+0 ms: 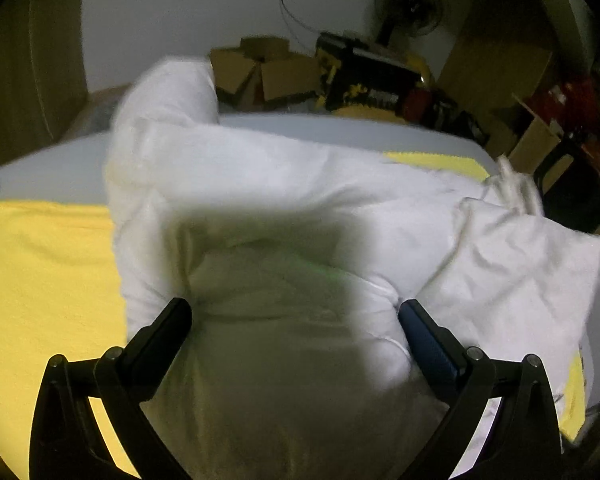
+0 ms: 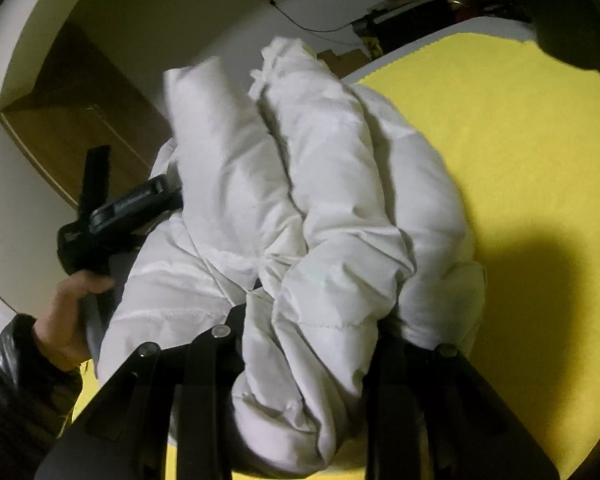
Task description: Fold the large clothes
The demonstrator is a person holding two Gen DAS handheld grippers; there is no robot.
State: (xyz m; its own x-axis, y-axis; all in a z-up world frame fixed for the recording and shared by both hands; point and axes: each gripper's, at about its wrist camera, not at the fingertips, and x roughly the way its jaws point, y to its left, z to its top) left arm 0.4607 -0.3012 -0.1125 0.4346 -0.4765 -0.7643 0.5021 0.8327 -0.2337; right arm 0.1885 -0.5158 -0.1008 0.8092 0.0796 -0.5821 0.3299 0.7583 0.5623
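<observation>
The left gripper has shiny black fingers, and the bare hand wears a glossy black sleeve.

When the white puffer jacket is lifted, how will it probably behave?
The white puffer jacket will likely flop: it drapes in soft folds over the right tool. Its quilted puffiness suggests it is light but bulky. The smooth, slightly shiny shell may slip on the yellow sheet.

Clutter stood behind the yellow-covered surface.
A yellow cloth sheet lay over a pale grey mattress. Beyond it sat open brown cardboard boxes, a black-and-yellow printed box and a dark standing fan near the white wall.
</observation>
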